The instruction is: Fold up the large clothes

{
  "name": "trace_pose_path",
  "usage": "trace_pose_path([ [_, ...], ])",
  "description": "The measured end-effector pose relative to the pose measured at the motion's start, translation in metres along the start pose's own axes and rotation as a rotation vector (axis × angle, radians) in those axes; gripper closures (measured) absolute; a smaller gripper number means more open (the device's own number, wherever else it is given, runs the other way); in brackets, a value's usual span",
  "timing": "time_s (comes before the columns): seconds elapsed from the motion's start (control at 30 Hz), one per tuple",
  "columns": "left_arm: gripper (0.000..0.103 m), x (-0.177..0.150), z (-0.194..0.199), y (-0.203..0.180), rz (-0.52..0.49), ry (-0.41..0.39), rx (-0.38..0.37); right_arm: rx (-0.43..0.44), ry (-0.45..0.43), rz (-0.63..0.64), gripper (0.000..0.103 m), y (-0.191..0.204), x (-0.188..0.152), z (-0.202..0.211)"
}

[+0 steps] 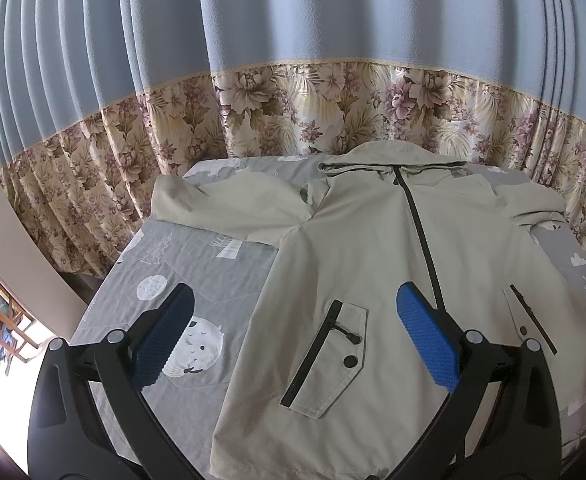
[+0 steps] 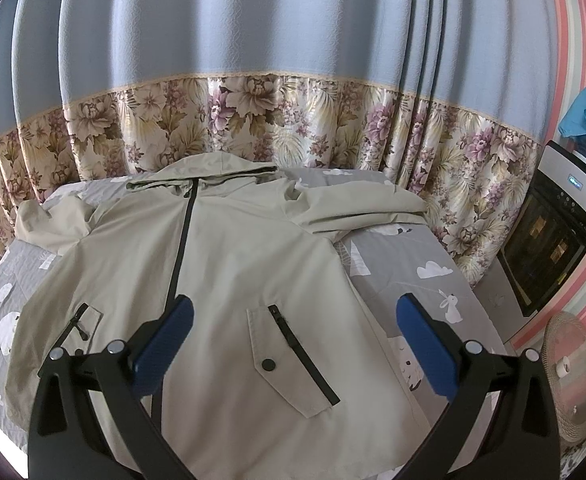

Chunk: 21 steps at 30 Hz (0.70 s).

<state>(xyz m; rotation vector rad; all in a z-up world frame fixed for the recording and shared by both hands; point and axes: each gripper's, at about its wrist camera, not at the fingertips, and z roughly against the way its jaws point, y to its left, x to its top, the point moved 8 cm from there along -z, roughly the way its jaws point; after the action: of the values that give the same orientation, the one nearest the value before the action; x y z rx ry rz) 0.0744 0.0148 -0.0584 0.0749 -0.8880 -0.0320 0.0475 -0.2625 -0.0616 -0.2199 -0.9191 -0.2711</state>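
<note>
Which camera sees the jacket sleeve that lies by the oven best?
The right wrist view. There the pale khaki hooded jacket's sleeve near the black-and-silver oven lies in full sight across the grey printed bedsheet. The left wrist view shows only a squeezed part of that sleeve near the picture's right edge.

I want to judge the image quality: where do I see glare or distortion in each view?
Left wrist view: overexposed white patch at lower left beside the bed; curtain lines bow from fisheye. Right wrist view: even light, jacket sharp, striped wall curves strongly.
</note>
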Motion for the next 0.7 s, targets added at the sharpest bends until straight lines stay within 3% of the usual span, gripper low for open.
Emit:
trace_pose_path([
  [0.57, 0.003, 0.005, -0.015, 0.003, -0.026, 0.020, -0.008, 0.005, 0.014, 0.004, 0.002, -0.001, 0.007, -0.012],
  [0.7, 0.003, 0.010, -0.021, 0.010, -0.044, 0.025, 0.080, 0.023, -0.033, 0.038, 0.002, 0.001, 0.013, -0.019],
])
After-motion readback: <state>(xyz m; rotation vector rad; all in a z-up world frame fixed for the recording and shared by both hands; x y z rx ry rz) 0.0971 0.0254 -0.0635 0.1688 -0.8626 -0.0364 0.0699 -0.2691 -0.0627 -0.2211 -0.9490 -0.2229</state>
